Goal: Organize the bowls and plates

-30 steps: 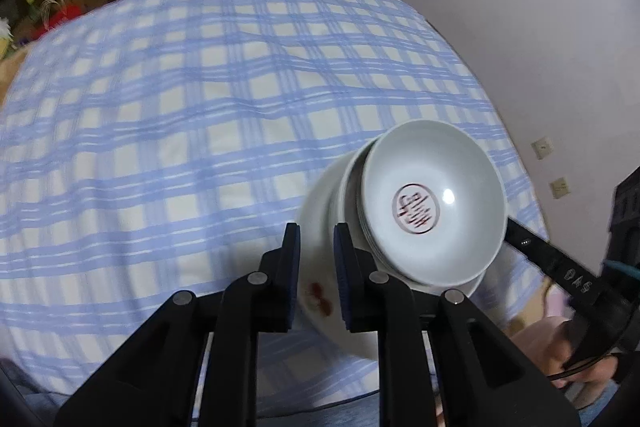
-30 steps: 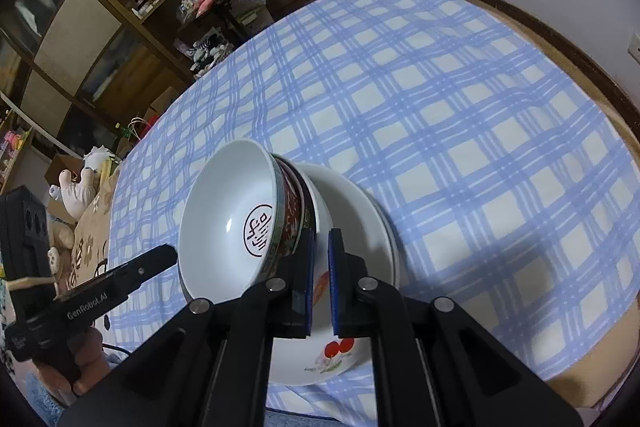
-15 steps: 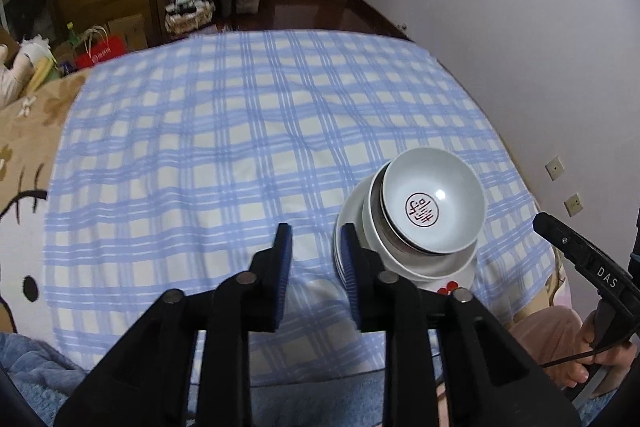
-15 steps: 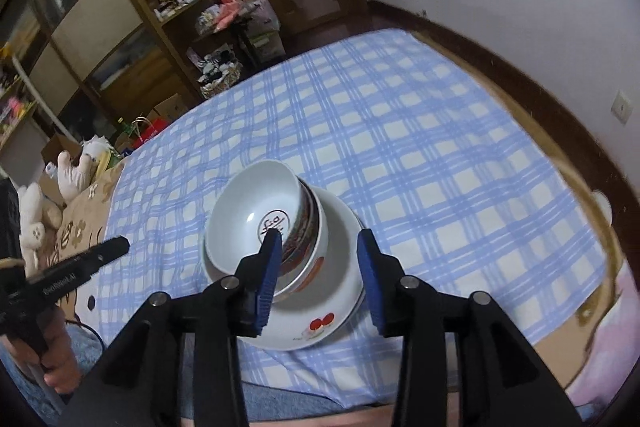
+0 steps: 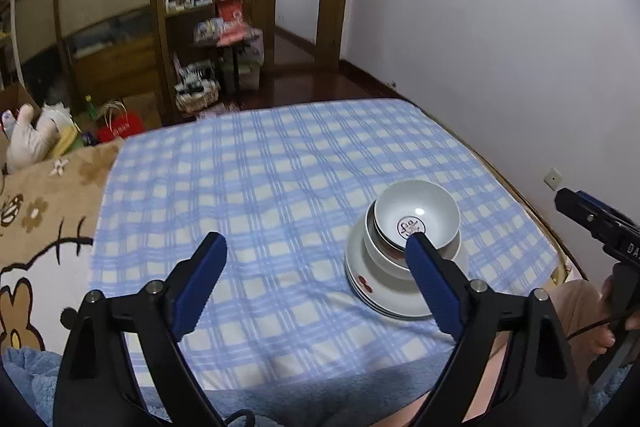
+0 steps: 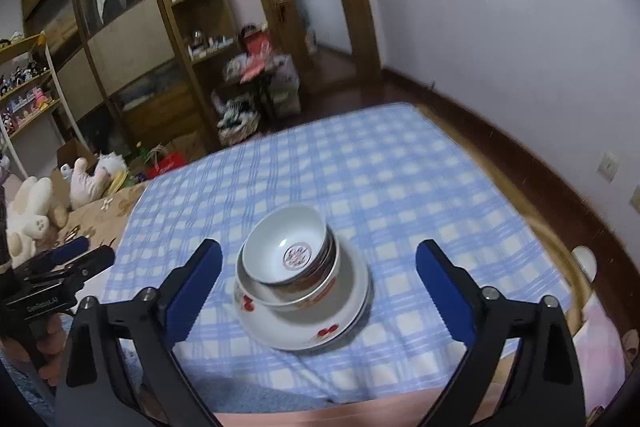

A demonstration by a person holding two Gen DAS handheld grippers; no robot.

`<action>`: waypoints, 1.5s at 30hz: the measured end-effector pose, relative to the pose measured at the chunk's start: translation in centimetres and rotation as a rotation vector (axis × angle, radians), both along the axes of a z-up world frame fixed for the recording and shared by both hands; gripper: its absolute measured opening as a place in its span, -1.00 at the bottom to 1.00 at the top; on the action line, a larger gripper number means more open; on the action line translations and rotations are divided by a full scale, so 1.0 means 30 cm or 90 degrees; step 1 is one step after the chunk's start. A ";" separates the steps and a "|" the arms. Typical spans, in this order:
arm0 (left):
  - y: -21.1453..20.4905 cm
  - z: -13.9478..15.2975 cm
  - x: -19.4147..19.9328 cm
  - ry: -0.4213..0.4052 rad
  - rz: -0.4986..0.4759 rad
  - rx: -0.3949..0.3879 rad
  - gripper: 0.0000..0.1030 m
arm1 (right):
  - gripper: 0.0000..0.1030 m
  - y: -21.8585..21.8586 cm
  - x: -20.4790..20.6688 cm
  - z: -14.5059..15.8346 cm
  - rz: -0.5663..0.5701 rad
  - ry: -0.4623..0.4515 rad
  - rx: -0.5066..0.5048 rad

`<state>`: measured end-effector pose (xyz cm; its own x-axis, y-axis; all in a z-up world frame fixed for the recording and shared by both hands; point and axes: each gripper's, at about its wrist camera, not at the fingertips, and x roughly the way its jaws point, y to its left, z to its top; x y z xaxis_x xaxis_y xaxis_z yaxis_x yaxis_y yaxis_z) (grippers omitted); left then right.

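A small white bowl [image 6: 286,251] with a red seal mark nests tilted in a wider bowl [image 6: 296,293] (red-patterned outside), and both sit on a plate with cherry motifs [image 6: 320,323], the stack resting on the blue checked blanket [image 6: 400,195] of a bed. Nearer the camera than the stack, the left hand-held gripper [image 5: 316,279] and right hand-held gripper [image 6: 318,287] are both opening wide, nothing between their blue pads.
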<state>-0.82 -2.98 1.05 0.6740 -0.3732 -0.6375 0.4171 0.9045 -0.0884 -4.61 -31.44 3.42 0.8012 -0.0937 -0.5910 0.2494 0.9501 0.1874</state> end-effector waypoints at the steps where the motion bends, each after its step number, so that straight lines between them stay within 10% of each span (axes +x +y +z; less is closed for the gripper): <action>1: 0.002 0.002 -0.005 -0.004 0.003 -0.002 0.80 | 1.00 0.005 -0.009 0.005 -0.005 -0.007 -0.010; 45: -0.067 -0.151 0.000 -0.030 0.027 0.057 0.87 | 1.00 0.029 0.061 -0.176 0.020 0.025 -0.053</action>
